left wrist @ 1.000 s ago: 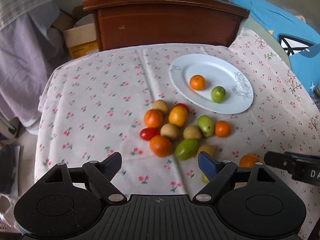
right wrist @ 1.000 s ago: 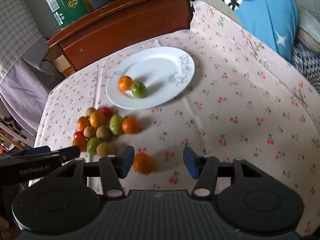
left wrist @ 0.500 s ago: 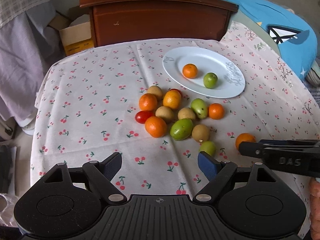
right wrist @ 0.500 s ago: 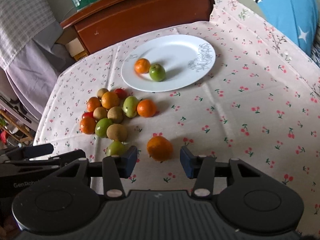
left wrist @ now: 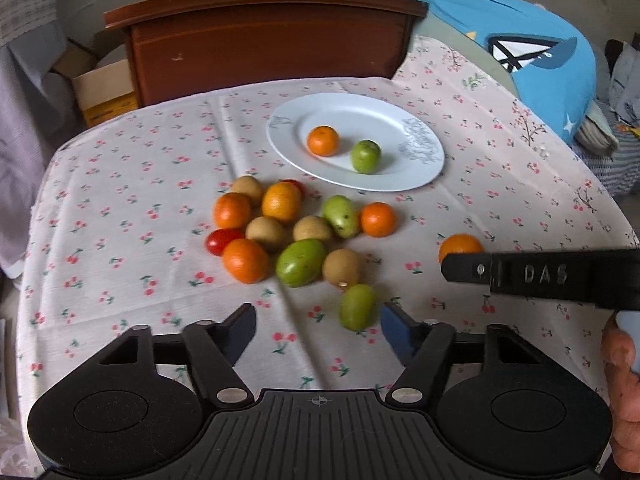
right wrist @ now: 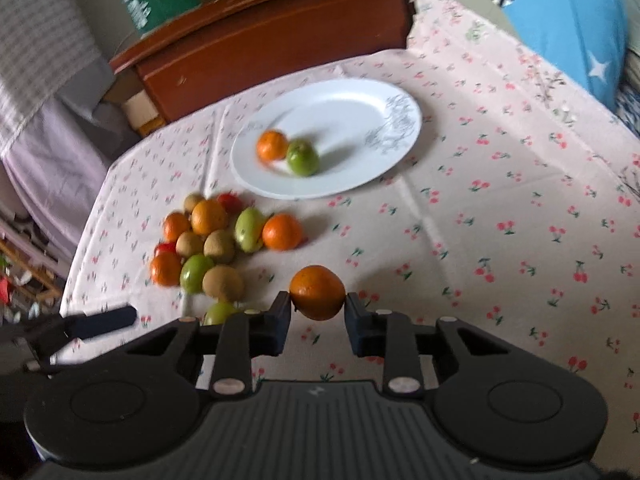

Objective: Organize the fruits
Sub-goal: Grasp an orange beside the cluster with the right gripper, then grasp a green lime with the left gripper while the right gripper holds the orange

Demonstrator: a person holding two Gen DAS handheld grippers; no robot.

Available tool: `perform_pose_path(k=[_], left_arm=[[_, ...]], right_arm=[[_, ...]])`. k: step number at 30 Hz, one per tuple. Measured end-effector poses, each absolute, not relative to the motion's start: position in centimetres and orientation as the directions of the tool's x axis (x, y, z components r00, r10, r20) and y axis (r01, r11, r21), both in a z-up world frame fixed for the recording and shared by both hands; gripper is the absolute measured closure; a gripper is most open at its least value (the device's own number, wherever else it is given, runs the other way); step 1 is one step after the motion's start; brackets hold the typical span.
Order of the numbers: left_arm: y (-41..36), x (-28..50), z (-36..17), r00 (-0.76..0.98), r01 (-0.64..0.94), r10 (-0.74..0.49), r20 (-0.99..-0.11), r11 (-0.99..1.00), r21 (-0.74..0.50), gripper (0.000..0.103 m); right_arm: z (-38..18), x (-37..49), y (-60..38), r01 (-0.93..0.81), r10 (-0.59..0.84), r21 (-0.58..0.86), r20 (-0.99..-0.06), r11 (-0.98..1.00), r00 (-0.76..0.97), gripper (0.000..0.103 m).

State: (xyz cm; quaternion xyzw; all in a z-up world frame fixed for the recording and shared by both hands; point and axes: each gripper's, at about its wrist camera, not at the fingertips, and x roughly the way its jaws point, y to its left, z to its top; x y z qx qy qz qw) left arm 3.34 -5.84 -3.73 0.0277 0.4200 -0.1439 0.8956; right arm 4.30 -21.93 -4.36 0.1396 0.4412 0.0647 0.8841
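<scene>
Worktop covered in a cherry-print cloth, wooden headboard behind it. Going left to right in the left wrist view: fruit cluster mid-left on the cloth, oranges, brown fruits, green ones and a red tomato at its left edge, most touching each other. White plate sits behind the cluster, holding one orange and one green fruit, close together. Left claw low over the cloth, jaws closing but still apart; a small green fruit lies between them nearer the right finger, pads not touching it. Further right, a lone orange, partly hidden behind a black finger of the right claw marked DAS. Person's hand at the far right edge. In the right wrist view the right claw's jaws are closing onto that lone orange, both pads against its sides, near the cloth; can't tell if it is lifted. Plate beyond it, cluster to the left. Blue cushion at far right background.
</scene>
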Motion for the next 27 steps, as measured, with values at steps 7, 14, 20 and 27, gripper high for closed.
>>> perform_pose_path(k=[7, 14, 20, 27], left_arm=[[-7.6, 3.7, -5.0, 0.586, 0.317, -0.257, -0.768, 0.945, -0.074, 0.059], [-8.6, 4.0, -5.6, 0.591, 0.330, -0.247, -0.768, 0.943, -0.049, 0.069], [-8.0, 4.1, -5.5, 0.586, 0.320, -0.270, -0.764, 0.943, -0.087, 0.082], [-6.8, 4.0, -4.2, 0.609, 0.275, -0.271, -0.745, 0.954, -0.122, 0.082]], right_arm=[[-4.5, 4.5, -23.1, 0.064, 0.230, 0.332, -0.767, 0.941, 0.599, 0.074], [-4.5, 4.4, -23.2, 0.064, 0.237, 0.339, -0.768, 0.939, 0.594, 0.074], [-4.6, 4.5, -23.2, 0.068, 0.238, 0.341, -0.771, 0.938, 0.590, 0.074], [-4.7, 4.5, -23.2, 0.065, 0.244, 0.348, -0.769, 0.935, 0.591, 0.074]])
